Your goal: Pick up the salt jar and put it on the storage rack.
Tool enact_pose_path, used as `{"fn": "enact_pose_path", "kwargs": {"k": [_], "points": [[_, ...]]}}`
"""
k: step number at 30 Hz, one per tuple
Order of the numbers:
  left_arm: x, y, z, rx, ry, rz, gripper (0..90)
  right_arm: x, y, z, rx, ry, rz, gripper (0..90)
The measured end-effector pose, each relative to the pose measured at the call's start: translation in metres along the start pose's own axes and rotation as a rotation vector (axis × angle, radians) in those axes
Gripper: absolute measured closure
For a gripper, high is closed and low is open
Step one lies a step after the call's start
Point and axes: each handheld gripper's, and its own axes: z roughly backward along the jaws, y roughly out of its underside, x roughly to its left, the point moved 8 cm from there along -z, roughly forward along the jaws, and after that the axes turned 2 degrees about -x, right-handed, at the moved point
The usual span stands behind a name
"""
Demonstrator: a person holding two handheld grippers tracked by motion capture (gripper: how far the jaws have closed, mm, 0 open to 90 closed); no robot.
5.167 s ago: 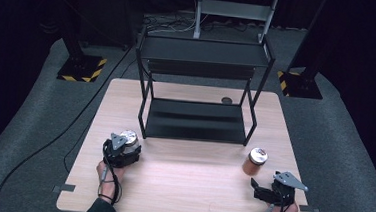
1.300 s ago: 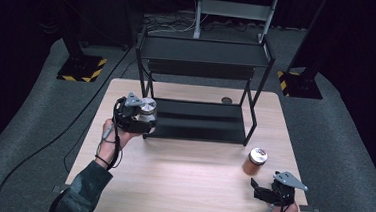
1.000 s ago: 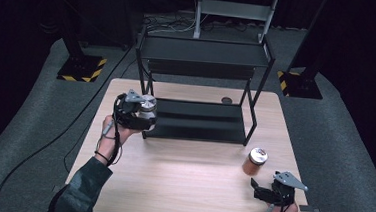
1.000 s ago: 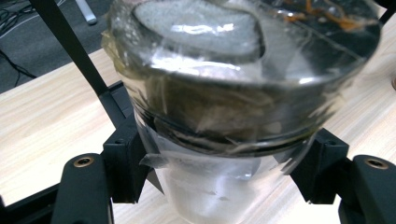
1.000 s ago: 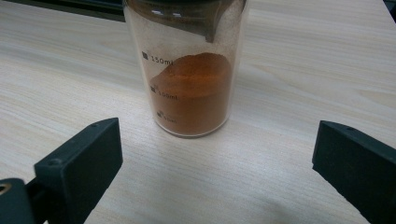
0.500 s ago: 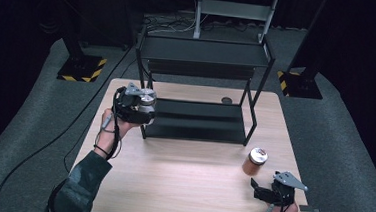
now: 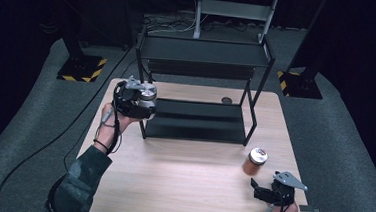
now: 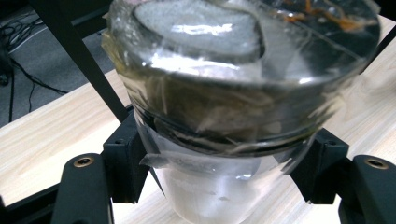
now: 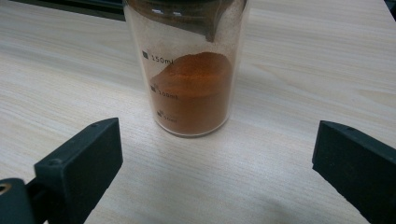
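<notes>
Where orange powder sits, jar (image 9: 189,65) reads "150ml".

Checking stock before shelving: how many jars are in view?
2. A clear glass jar with a silver lid clamped in the left gripper beside the black metal rack; an orange-powder glass jar standing before the open right gripper.

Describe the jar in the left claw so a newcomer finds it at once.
Start at the black two-tier rack at the back of the wooden table. At the rack's front-left leg, the left claw holds a clear jar off the table. It has a silvery top and no orange powder, unlike the orange-powder jar standing near the right claw.
</notes>
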Motion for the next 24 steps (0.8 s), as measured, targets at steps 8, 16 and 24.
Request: {"fn": "enact_pose_path", "kwargs": {"k": [8, 16, 24], "points": [[-0.001, -0.011, 0.003, -0.002, 0.003, -0.017, 30.5, 0.000, 0.000, 0.000, 0.000, 0.001, -0.001, 0.3], [-0.002, -0.022, 0.005, -0.001, -0.003, -0.040, 30.5, 0.000, 0.000, 0.000, 0.001, 0.000, -0.001, 0.3], [-0.002, -0.036, 0.006, -0.008, -0.009, -0.052, 30.5, 0.000, 0.000, 0.000, 0.001, -0.001, -0.002, 0.3]]}}
